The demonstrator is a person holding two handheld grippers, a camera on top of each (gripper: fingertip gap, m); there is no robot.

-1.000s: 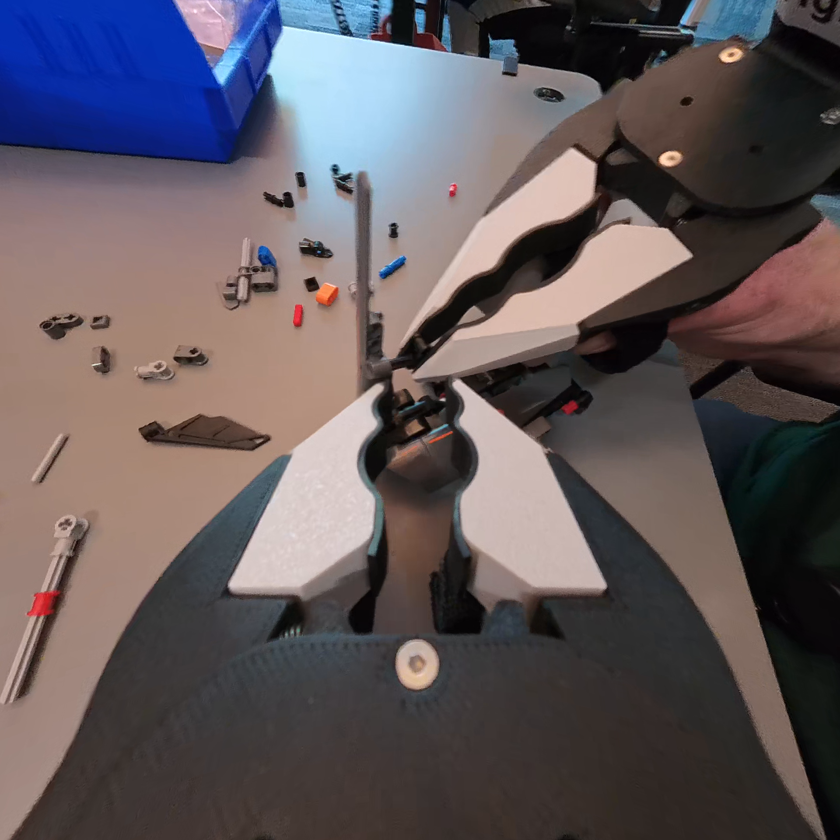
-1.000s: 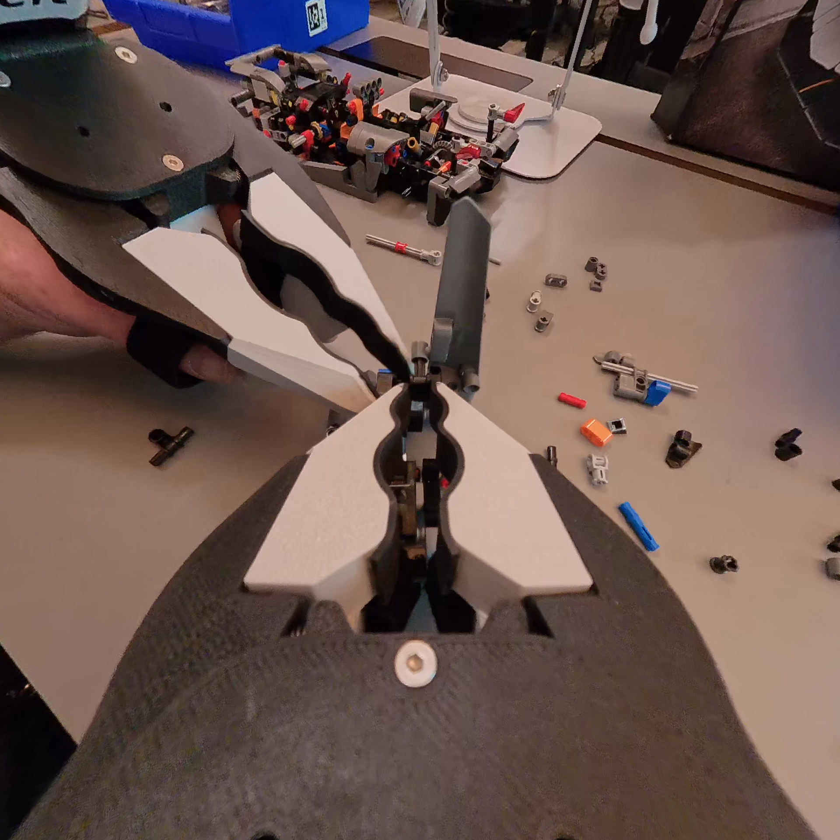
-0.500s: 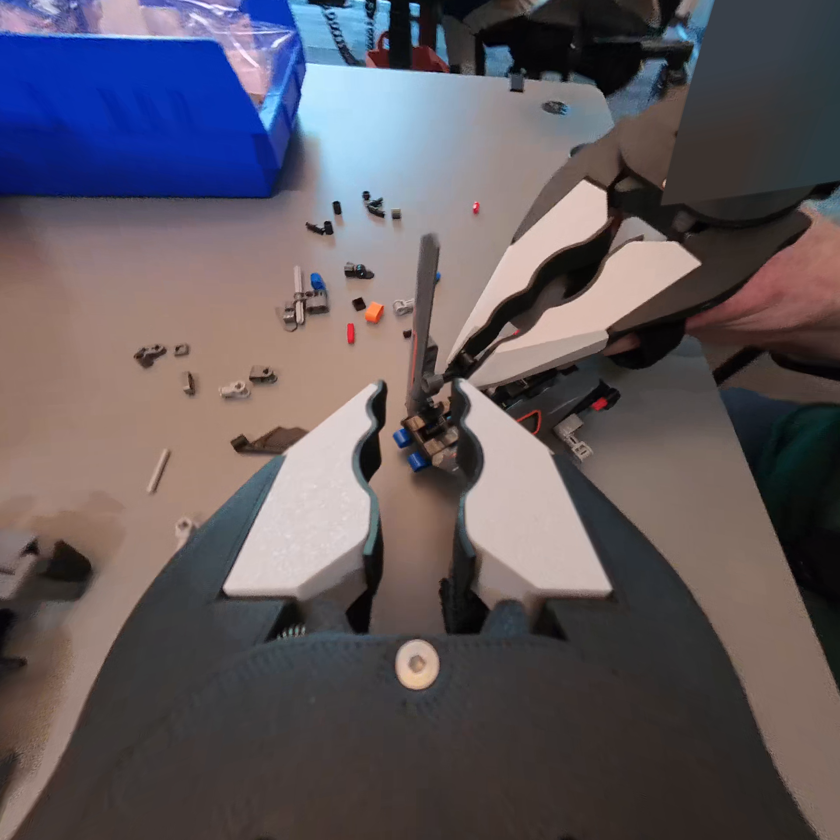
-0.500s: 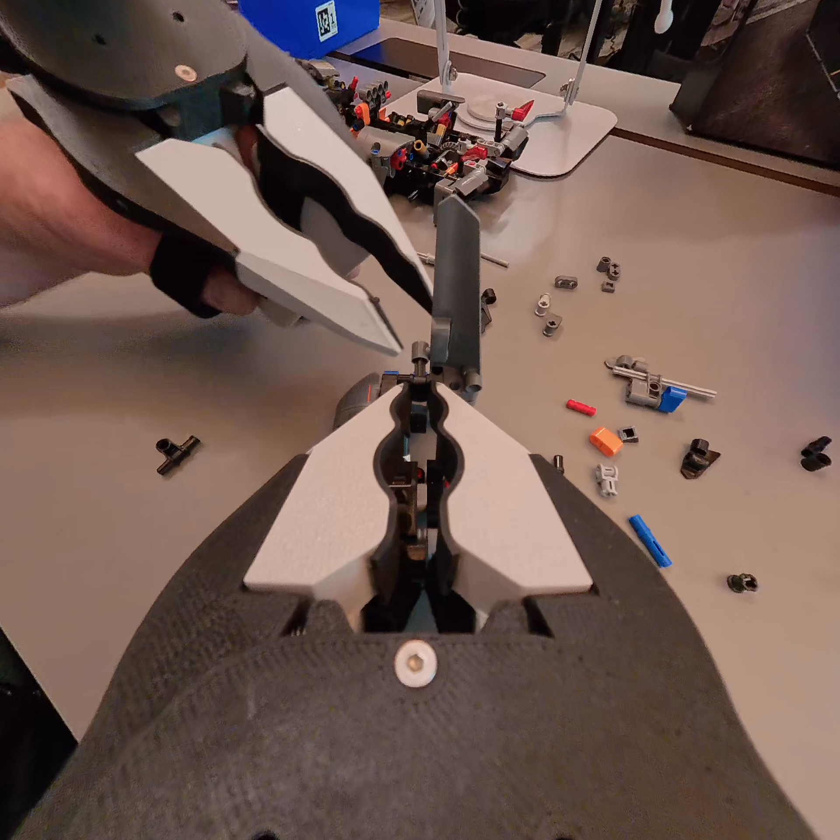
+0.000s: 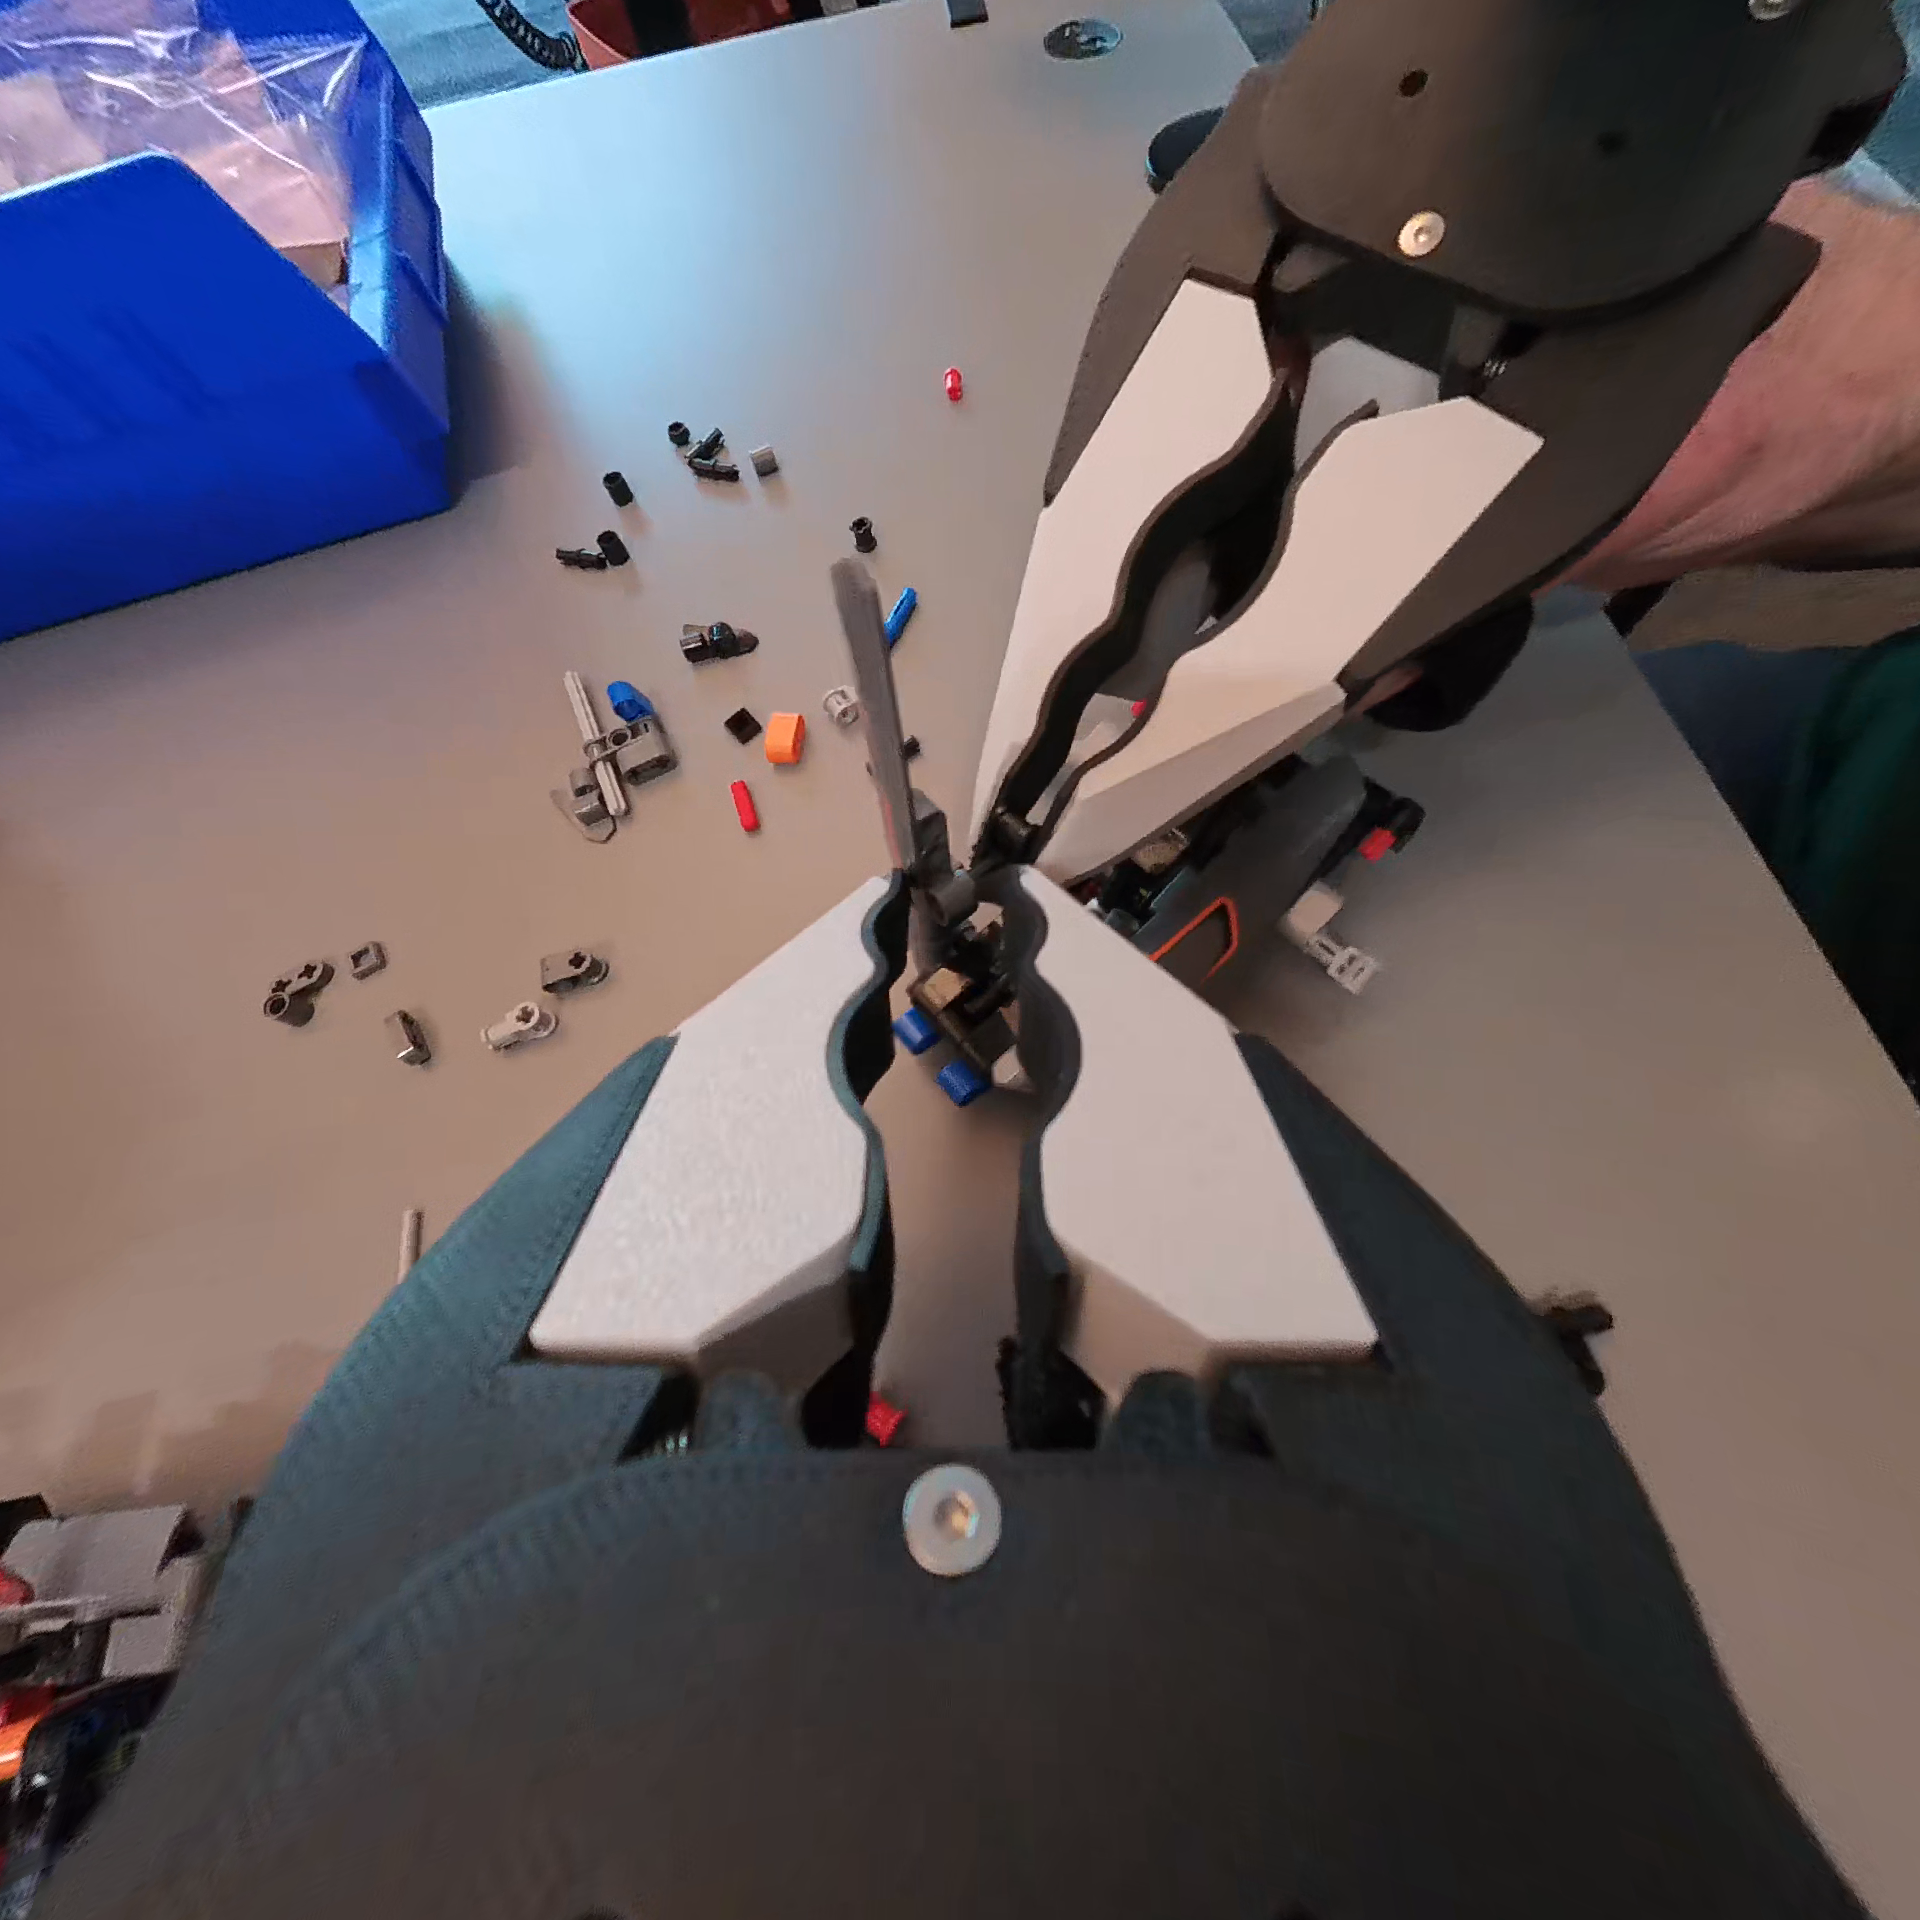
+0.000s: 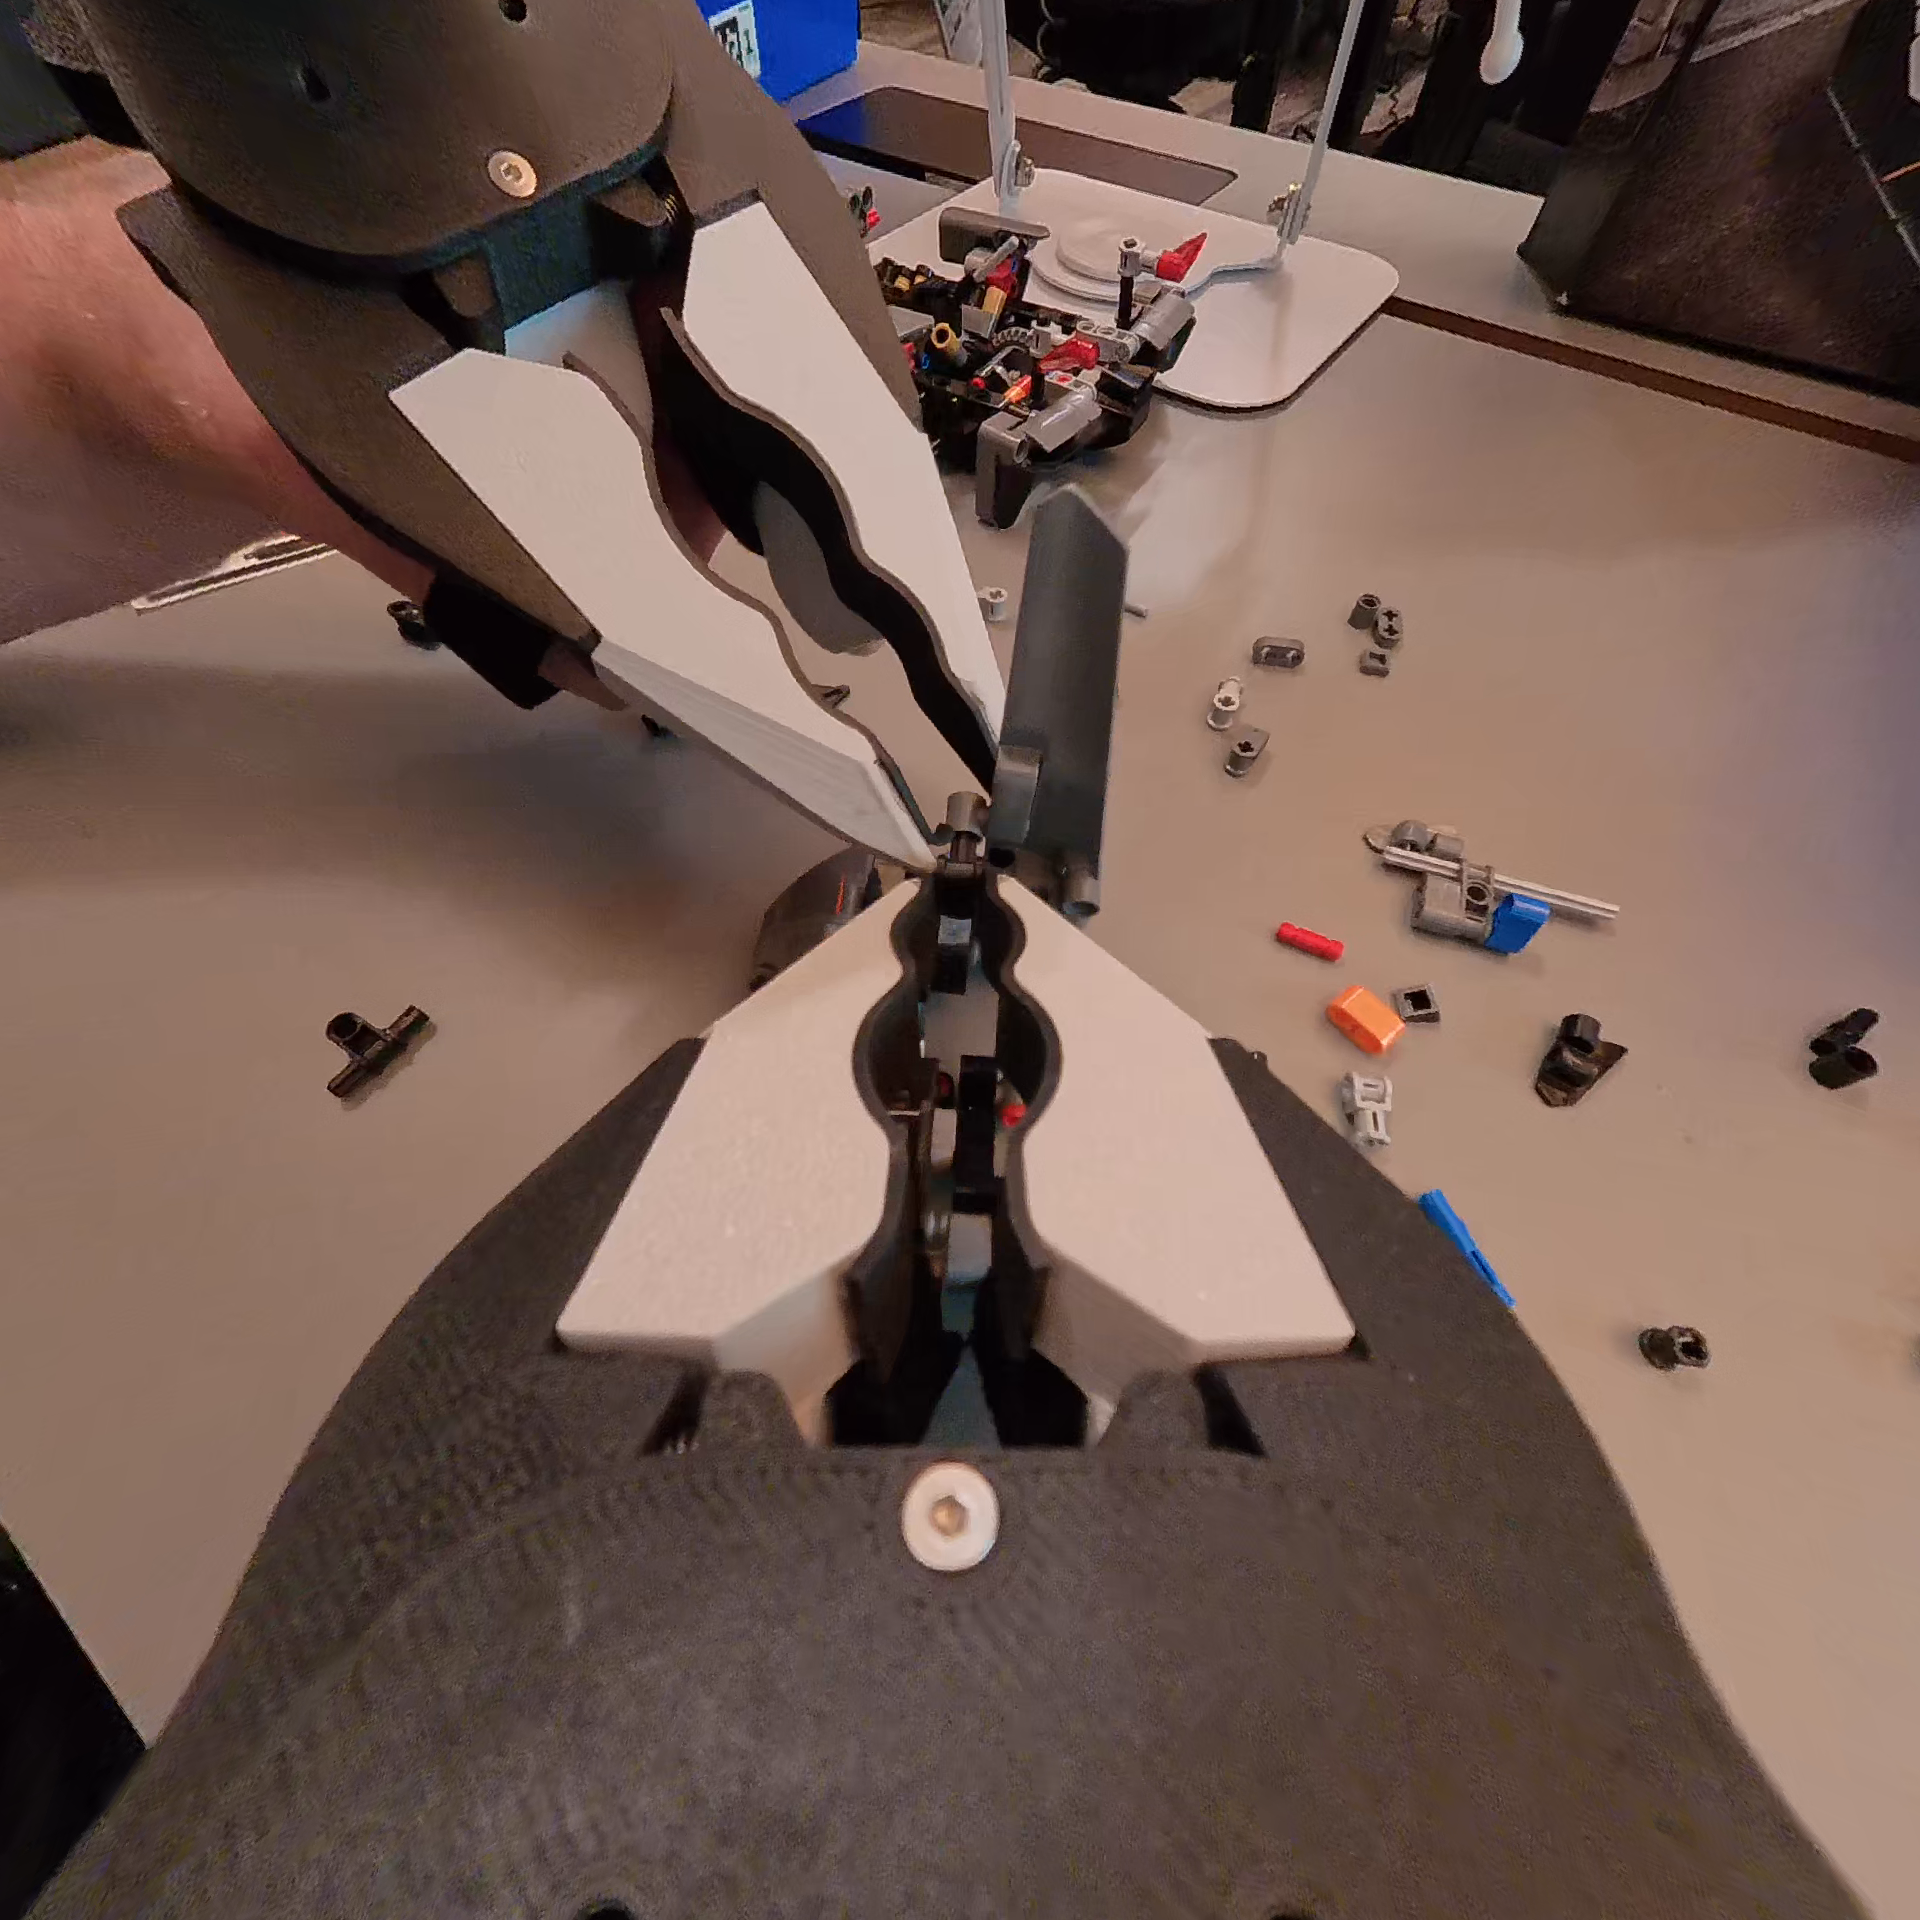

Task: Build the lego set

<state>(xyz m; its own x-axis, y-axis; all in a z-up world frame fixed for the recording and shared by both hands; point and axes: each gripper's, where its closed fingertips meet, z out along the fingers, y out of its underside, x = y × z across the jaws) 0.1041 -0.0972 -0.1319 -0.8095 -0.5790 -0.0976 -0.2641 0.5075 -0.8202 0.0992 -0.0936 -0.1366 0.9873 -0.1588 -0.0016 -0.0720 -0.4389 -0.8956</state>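
The lego sub-assembly (image 6: 961, 997), held above the grey table (image 6: 1558, 582), has its dark grey panel (image 6: 1065, 686) standing long axis toward 12 o'clock. The right gripper (image 6: 961, 883) clamps its black lower part. The left gripper (image 5: 956, 894) reaches in from 10 o'clock in the right wrist view, tips around the panel's base; I cannot tell whether they pinch it.

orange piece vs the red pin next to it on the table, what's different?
Colour: the orange piece is bright orange; the red pin is red.
Shape: the orange piece is a stubby block with a rounded top; the red pin is a slim cylinder.
Bulk: the orange piece is clearly wider than the red pin.
Shared: both lie loose on the table, close together but not touching, and neither is held.
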